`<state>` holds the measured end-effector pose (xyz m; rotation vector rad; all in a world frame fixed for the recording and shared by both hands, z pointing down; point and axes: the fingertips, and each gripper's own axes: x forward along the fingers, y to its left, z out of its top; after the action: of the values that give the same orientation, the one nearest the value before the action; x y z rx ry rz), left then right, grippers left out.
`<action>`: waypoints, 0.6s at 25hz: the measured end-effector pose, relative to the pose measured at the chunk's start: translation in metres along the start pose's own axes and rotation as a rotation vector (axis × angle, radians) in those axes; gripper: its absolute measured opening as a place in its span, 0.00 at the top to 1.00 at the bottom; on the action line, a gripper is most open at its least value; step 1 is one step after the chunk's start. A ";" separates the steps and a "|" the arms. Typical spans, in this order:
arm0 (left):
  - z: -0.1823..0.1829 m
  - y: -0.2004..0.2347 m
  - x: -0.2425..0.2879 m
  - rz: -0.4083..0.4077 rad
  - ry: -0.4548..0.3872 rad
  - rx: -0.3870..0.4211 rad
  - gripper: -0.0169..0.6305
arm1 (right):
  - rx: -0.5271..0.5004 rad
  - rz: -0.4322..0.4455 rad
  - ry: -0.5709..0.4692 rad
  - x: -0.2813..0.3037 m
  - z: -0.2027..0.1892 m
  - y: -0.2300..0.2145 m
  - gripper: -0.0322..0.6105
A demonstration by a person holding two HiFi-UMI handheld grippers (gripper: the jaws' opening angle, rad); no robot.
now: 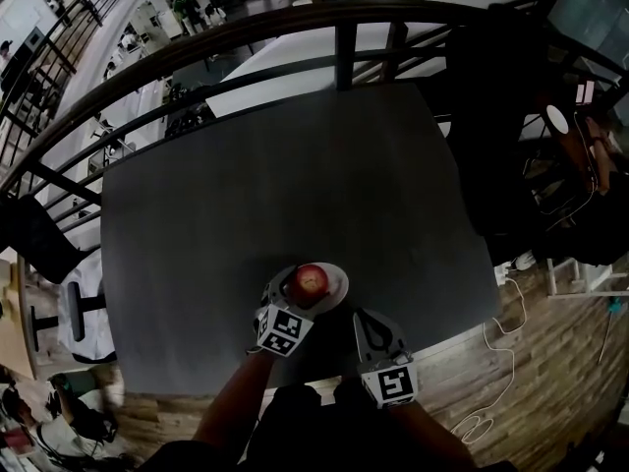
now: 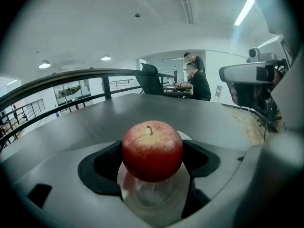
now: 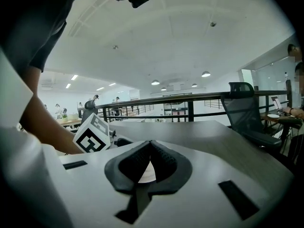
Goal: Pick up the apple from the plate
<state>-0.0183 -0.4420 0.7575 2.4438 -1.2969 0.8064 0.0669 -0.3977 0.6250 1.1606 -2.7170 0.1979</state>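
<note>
You are standing at a dark grey bench [image 1: 275, 195] on an upper level. A curved black railing [image 1: 246, 37] runs round the bench's far edge, and wooden floor [image 1: 550, 362] shows at the lower right of the head view.

A white plate [image 1: 341, 281] lies low on the bench, a little right of centre and close to the near edge. It holds one red apple [image 1: 312, 280], sitting upright with its stem up and resting on the plate.

Your left tongs [image 1: 293, 298] come in from the lower left and reach over the plate's rim. Their jaws are spread as wide as they go, with the apple between them, one dark pad on each side. In the left gripper view the pads flank the fruit closely, but you cannot tell whether they touch its skin.

Your right tongs [image 1: 361, 315] lie over bare bench just to the lower right of the plate. Their jaws are closed tip to tip, with nothing gripped.
</note>
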 end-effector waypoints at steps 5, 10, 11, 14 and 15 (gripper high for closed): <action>0.000 -0.007 -0.002 -0.025 0.000 0.023 0.36 | 0.022 -0.006 0.027 -0.008 -0.010 0.005 0.91; 0.018 -0.018 -0.010 -0.043 -0.025 0.049 0.36 | 0.002 -0.014 0.018 -0.011 -0.011 0.002 0.91; 0.022 -0.021 -0.014 -0.048 -0.030 0.054 0.36 | 0.003 -0.021 0.021 -0.013 -0.012 0.002 0.91; 0.034 -0.027 -0.025 -0.056 -0.039 0.066 0.36 | -0.017 -0.030 0.069 -0.022 -0.017 0.003 0.91; 0.039 -0.029 -0.029 -0.059 -0.044 0.066 0.36 | -0.028 -0.037 0.087 -0.027 -0.019 0.001 0.91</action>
<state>0.0059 -0.4242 0.7098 2.5522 -1.2249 0.7970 0.0863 -0.3747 0.6379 1.1650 -2.6128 0.1999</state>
